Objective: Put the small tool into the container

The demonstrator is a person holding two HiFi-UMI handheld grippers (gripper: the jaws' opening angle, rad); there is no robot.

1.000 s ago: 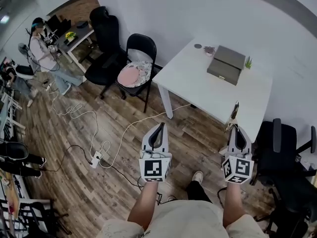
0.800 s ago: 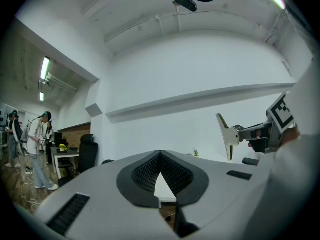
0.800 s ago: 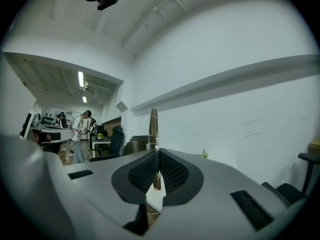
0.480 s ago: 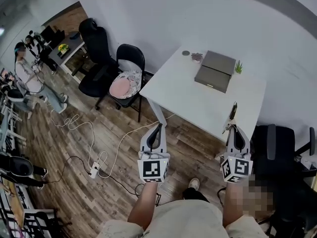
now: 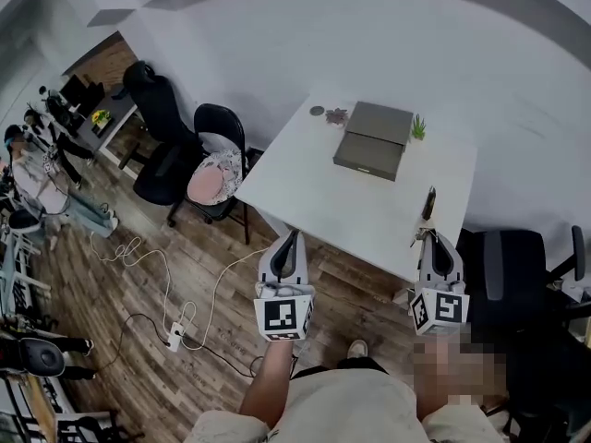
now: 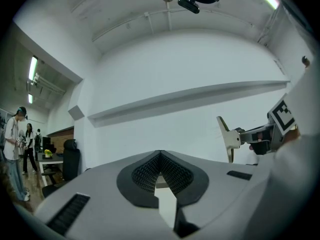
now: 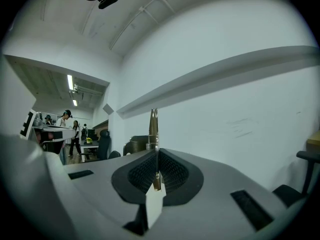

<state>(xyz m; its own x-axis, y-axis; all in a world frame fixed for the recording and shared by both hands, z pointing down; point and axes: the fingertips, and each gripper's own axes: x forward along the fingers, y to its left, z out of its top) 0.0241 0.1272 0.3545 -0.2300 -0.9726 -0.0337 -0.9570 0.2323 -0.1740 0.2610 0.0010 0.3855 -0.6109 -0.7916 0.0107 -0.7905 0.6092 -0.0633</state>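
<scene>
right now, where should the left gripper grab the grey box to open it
Probably the grey box by the front edge of its top, the left gripper coming from the near side of the table: the top lies flat and shut, front face toward the person. Any latch is too small to tell.

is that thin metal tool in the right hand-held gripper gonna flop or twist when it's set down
Probably stiff: the small tool looks like thin metal and sticks out straight past the right hand-held gripper. It may pivot, since only its lower end looks pinched. Likely light, being so slim.
</scene>
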